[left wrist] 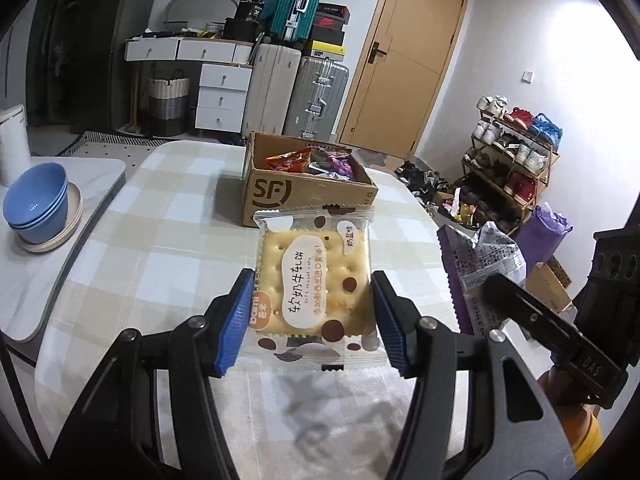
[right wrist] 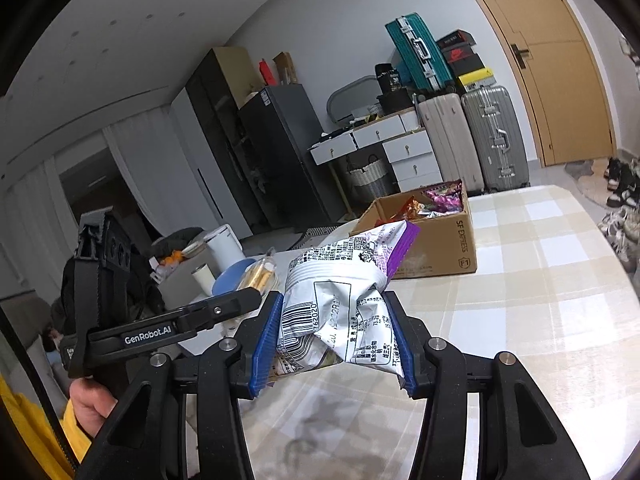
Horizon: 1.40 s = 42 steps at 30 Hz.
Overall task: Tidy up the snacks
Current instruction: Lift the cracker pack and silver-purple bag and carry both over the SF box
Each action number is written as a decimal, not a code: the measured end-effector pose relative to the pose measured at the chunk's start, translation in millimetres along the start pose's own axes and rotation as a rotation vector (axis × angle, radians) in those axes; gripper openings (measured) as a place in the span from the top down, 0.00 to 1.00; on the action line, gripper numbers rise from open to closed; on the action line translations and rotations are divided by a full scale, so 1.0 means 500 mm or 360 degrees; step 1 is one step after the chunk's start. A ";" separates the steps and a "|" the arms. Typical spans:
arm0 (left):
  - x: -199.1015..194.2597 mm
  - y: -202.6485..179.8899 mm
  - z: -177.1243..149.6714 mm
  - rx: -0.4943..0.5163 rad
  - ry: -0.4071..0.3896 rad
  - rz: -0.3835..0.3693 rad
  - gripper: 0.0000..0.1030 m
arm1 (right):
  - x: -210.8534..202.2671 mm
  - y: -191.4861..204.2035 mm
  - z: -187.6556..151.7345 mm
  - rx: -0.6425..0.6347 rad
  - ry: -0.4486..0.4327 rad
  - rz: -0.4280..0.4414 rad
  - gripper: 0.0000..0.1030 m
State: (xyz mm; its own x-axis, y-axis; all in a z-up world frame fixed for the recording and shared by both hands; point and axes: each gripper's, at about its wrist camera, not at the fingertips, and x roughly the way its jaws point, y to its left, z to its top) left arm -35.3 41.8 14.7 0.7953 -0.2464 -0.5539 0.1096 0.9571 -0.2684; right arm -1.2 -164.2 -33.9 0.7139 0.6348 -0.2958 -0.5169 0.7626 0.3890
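My left gripper (left wrist: 313, 322) is shut on a clear packet holding a square cracker (left wrist: 314, 280), lifted above the checked tablecloth (left wrist: 160, 248). My right gripper (right wrist: 334, 342) is shut on a crumpled white and purple snack bag (right wrist: 340, 292), also held in the air. That bag (left wrist: 484, 268) and part of the right tool show at the right of the left wrist view. Beyond both stands an open cardboard box (left wrist: 276, 196) with several bright snack packets inside; in the right wrist view the box (right wrist: 444, 240) lies ahead and to the right.
Stacked blue bowls (left wrist: 36, 204) rest on a side counter at the left. Suitcases (left wrist: 316, 96), white drawers (left wrist: 222, 96) and a door (left wrist: 404, 60) line the far wall. A shoe rack (left wrist: 512, 160) stands at the right. A hand and yellow sleeve (right wrist: 86, 404) hold the left tool.
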 end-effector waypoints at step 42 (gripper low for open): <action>0.304 0.084 0.431 -0.0037 -0.0044 0.0058 0.47 | 0.289 -0.151 0.312 -0.0019 0.0040 -0.0075 0.51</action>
State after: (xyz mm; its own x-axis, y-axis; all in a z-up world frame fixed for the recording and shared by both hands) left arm 218.6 77.5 89.1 0.8148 -0.2070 -0.5416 0.0669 0.9614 -0.2668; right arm 214.7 -149.7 30.4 0.7254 0.6010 -0.3355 -0.4887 0.7930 0.3638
